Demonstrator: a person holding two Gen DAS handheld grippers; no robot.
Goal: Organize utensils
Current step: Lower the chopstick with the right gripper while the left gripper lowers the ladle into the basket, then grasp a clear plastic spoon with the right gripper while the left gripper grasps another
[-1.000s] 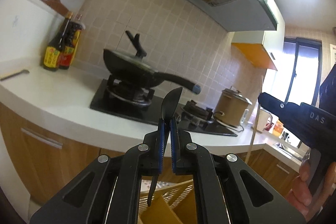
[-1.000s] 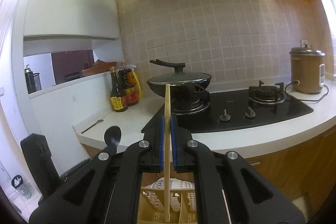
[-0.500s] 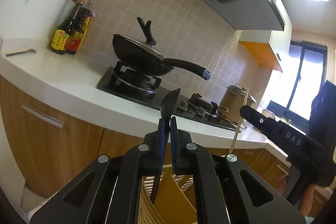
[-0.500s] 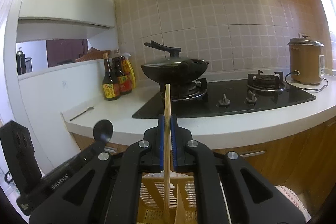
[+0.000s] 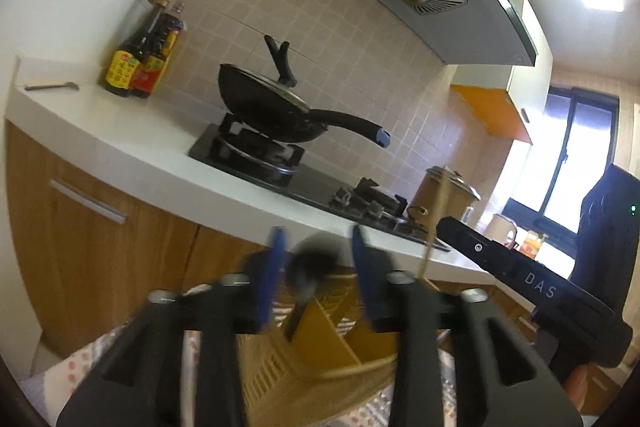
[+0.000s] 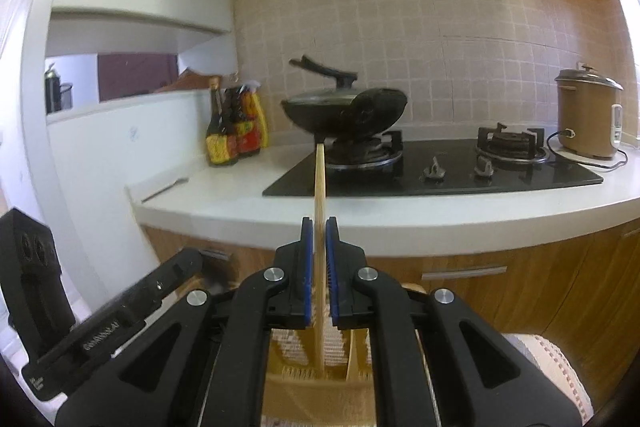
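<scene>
Left gripper fingers just opened; black spoon loose between them, dropping into yellow utensil basket. Right gripper fingers clamped mid-shaft on upright wooden chopstick over basket. Chopstick: light, stiff, slippery; pinch near middle.

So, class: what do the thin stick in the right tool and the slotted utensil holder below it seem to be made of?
Stick: probably bamboo or wood; pale tan, matte, straight and slender like a chopstick.
Utensil holder: likely moulded plastic; uniform yellow-tan with regular slots and a thin divider, though the blur leaves the finish open.
</scene>
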